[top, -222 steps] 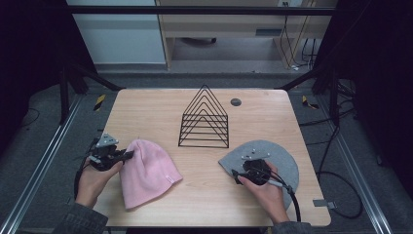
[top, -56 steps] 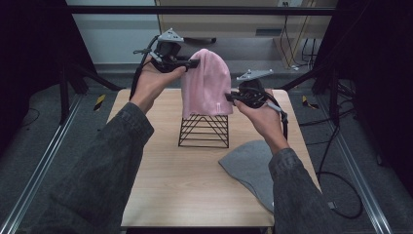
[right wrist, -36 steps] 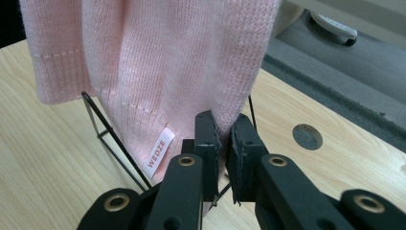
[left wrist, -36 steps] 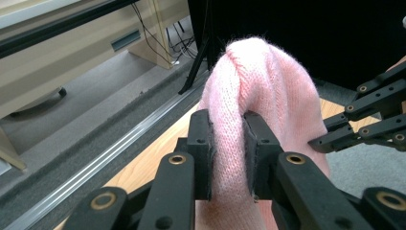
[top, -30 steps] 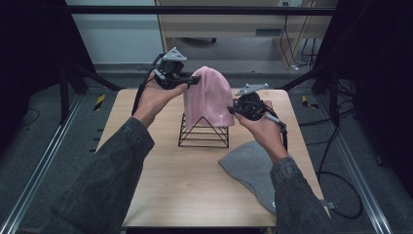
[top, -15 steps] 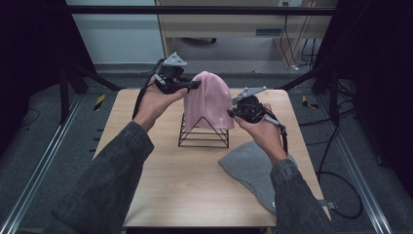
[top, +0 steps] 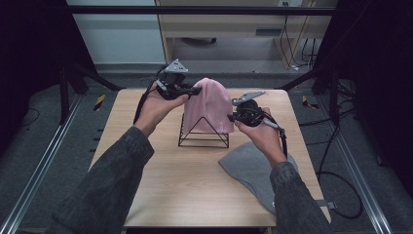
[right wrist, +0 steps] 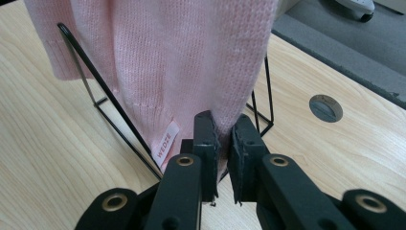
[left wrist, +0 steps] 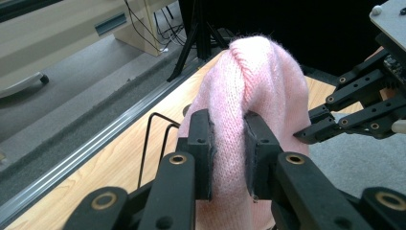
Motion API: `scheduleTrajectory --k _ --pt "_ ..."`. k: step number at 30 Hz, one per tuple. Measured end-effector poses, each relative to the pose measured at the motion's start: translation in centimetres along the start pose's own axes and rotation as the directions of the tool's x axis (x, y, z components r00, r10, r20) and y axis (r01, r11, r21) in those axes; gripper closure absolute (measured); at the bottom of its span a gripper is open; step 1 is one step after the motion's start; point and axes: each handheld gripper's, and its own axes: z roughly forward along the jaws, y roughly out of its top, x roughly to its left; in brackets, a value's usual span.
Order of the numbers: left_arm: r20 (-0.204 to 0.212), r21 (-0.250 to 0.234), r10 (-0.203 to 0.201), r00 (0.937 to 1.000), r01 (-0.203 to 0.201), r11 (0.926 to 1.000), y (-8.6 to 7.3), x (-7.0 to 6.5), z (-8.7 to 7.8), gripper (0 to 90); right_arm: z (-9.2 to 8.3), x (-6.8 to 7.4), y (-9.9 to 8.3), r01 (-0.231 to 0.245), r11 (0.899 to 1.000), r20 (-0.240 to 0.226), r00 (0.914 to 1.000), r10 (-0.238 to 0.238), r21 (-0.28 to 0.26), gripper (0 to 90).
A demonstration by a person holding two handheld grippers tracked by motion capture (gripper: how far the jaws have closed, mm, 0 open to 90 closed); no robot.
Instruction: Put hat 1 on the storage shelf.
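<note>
**Both grippers up and clamped**

I've got both forearms stretched forward over the table. My left gripper [top: 194, 90] is raised high, jaws pinched on a fold of the pink hat [top: 208, 105]. My right gripper [top: 233, 117] sits lower, just beside it, jaws closed on the hat's edge.

A light wooden table [top: 160, 180] stood on a dark grey floor [top: 44, 141]; a black wire rack [top: 203, 136] of triangular frames sat on its far middle; a grey knitted hat [top: 251, 168] lay flat on the near right part, reaching the right edge; a round grey cap [right wrist: 325, 108] sat flush in the tabletop near the rack.
</note>
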Motion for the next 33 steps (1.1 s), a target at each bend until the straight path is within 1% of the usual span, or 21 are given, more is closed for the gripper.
scheduleTrajectory --k 5,7,11,17,20,25,27,33 --pt "0.01 0.008 0.003 0.9999 -0.003 1.0 -0.4 -0.3 0.2 75.9 0.5 0.0 -0.7 -0.011 1.0 -0.004 0.9999 0.011 0.011 82.6" --pt "0.013 0.014 0.003 0.9999 -0.004 0.9999 -0.6 -0.4 0.3 75.9 0.6 0.0 -0.9 -0.022 1.0 -0.008 0.9997 0.022 0.015 82.6" --pt "0.017 0.025 0.003 0.9998 -0.003 0.9997 -1.1 -0.6 0.6 76.2 1.0 0.0 -1.3 -0.019 0.999 -0.01 0.9998 0.02 0.031 82.3" --pt "0.025 0.027 -0.006 0.9997 0.005 0.9996 -1.5 -0.8 0.7 76.6 1.3 0.1 -1.5 -0.014 0.999 -0.01 0.9999 0.014 0.042 80.7" --pt "0.027 0.035 -0.003 0.9996 0.002 0.9994 -1.7 -1.1 0.9 77.1 1.4 0.1 -1.8 -0.018 0.999 -0.009 0.9998 0.018 0.051 76.5" --pt "0.036 0.053 -0.004 0.9993 0.002 0.9986 -2.3 -1.4 1.4 77.6 1.3 0.0 -2.3 -0.027 0.997 0.002 0.9996 0.027 0.067 65.2" --pt "0.039 0.057 -0.008 0.9992 0.005 0.9984 -2.5 -1.5 1.6 77.6 1.1 0.0 -2.4 -0.024 0.997 0.009 0.9997 0.023 0.075 60.7" --pt "0.043 0.06 -0.012 0.999 0.009 0.9982 -2.8 -1.7 1.7 77.6 0.3 -0.6 -2.8 -0.03 0.997 0.032 0.9991 0.028 0.075 55.5"
